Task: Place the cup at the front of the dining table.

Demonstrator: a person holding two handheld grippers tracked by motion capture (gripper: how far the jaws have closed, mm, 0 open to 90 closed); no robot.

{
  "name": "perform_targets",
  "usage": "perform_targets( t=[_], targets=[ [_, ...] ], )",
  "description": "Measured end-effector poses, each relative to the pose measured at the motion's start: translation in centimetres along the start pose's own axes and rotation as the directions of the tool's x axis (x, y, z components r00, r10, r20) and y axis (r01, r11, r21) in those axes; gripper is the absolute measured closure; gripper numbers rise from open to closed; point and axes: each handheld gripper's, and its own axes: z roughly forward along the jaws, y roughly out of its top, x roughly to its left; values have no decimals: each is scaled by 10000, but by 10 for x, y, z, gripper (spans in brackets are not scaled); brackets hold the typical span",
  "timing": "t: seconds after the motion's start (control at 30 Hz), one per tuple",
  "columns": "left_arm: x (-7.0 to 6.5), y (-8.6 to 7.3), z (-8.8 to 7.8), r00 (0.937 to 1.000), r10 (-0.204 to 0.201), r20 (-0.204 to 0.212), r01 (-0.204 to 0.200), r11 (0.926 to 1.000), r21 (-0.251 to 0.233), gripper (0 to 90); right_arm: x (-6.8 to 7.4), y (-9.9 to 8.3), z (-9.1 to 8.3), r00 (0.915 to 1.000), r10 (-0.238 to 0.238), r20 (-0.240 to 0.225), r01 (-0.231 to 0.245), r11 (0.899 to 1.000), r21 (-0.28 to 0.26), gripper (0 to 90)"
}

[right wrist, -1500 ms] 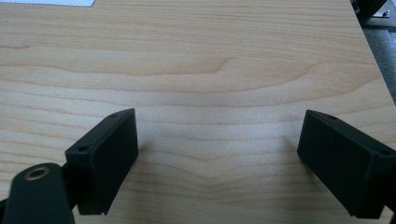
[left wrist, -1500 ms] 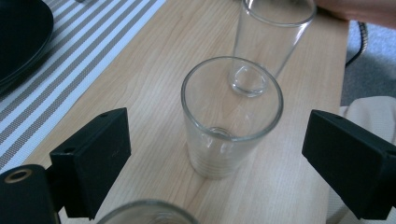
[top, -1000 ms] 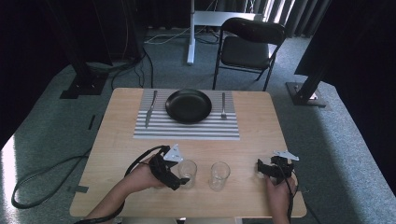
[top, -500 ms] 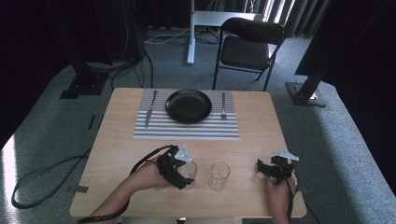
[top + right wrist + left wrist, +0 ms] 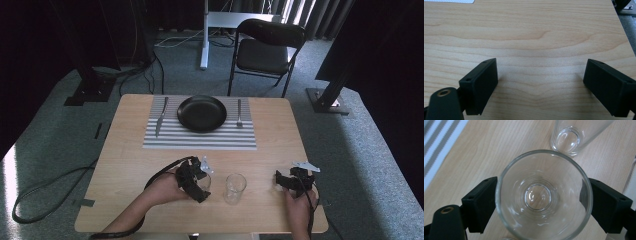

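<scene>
Left gripper (image 5: 196, 179): it is coming down over a clear glass (image 5: 544, 195), and its jaws have just been closing, with the glass between them.
Left jaws: in the left gripper view they are flanking the rim on both sides and appear to be touching the wall; I am reading this as a grip just forming, not yet firm.
Glass: it is standing upright on the worktop (image 5: 130, 165), centred between the left jaws, mouth toward the camera.
Second glass (image 5: 235, 187): it is standing just beyond the left jaws, very close to the held glass; in the left gripper view its base (image 5: 567, 141) is almost meeting the nearer rim.
Right gripper (image 5: 295, 181): it is hanging low over bare wood, well apart from both glasses.
Right jaws: they are standing wide, with nothing between them but worktop.
Farther off: a black plate (image 5: 202, 113), a knife (image 5: 161, 116) and a fork (image 5: 239, 113) are lying on a striped mat (image 5: 200, 139), well ahead of both grippers.
Risk, slip: smooth glass on flat pads is likely to slide if lifted before the squeeze is firm.
Risk, knock: any sideways drift while lifting is likely to clip the second glass and tip it.
Risk, crush: closing too hard on the thin rim could crack it.
</scene>
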Motion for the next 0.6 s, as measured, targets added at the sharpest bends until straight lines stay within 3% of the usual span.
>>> perform_targets(
  t=[0.23, 0.6],
  targets=[
    [0, 2, 4, 10000, -42, 22, 42, 9998, 177, 280, 0, 0, 0, 10000, 0, 1, 0, 10000, 0, 117],
    [2, 6, 3, 9998, -187, 98, 186, 9997, 181, 287, 0, 0, 0, 10000, 0, -1, 0, 10000, 3, 117]
  ],
)
